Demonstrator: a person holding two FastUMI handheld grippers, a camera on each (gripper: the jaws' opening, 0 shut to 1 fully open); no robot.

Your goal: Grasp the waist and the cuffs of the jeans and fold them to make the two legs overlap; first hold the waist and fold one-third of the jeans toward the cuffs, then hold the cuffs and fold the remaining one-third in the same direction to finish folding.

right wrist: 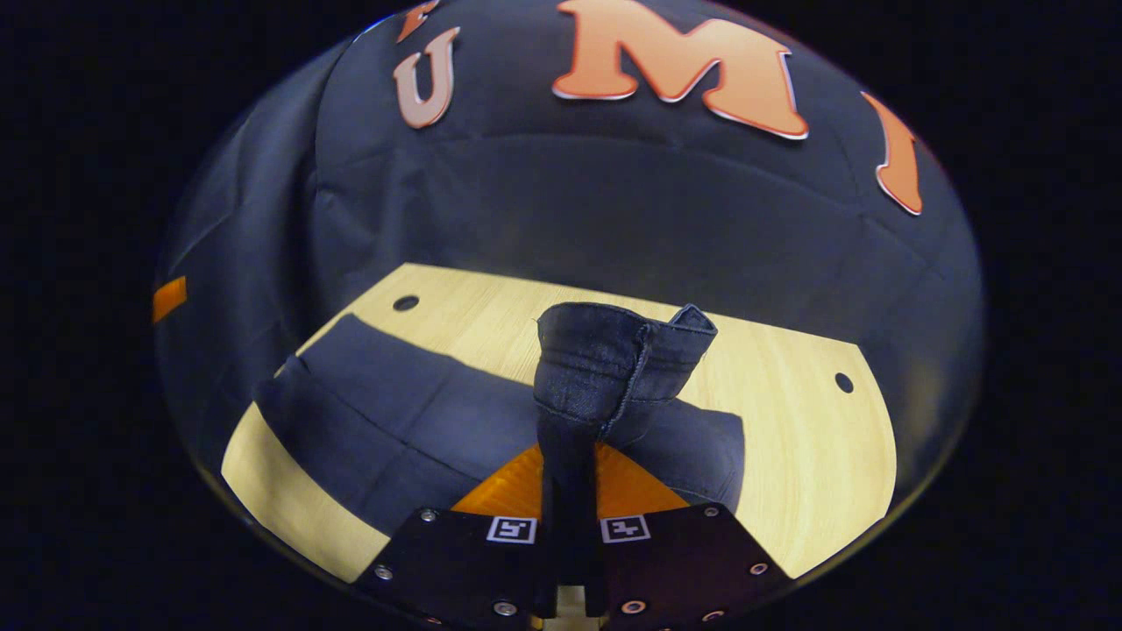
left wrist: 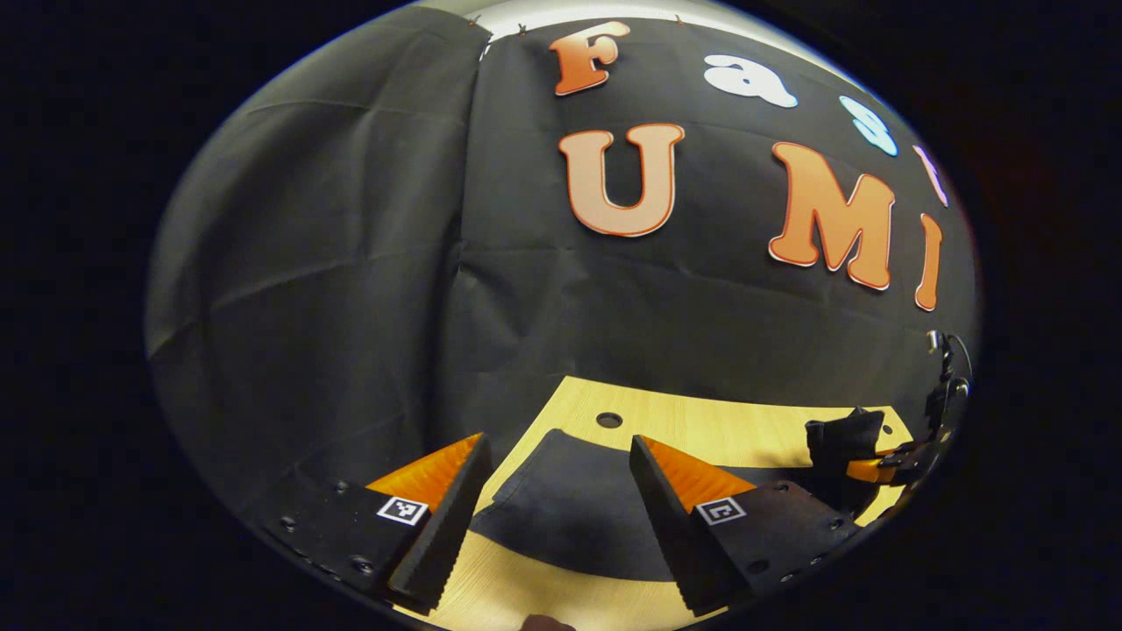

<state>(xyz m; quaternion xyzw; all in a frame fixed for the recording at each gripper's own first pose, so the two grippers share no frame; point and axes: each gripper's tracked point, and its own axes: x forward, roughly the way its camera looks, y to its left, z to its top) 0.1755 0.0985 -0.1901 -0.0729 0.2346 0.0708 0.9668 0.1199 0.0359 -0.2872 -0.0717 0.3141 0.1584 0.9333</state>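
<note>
Dark blue jeans [right wrist: 386, 412] lie flat across the light wooden table [right wrist: 789, 421]. My right gripper [right wrist: 570, 478] is shut on a hemmed end of the jeans [right wrist: 614, 359], which stands up above its fingers, lifted off the table. In the left gripper view the jeans [left wrist: 561, 508] lie on the table under my left gripper [left wrist: 557, 443], which is open and holds nothing. Far to the right in that view is the right gripper [left wrist: 885, 469] with the raised bit of dark cloth [left wrist: 841, 436] in it.
The booth's black cloth wall [left wrist: 351, 289] hangs close behind the table and along its left side. Small round holes [right wrist: 843, 382] mark the tabletop near its far corners. Bare wood [right wrist: 491, 315] shows behind the jeans.
</note>
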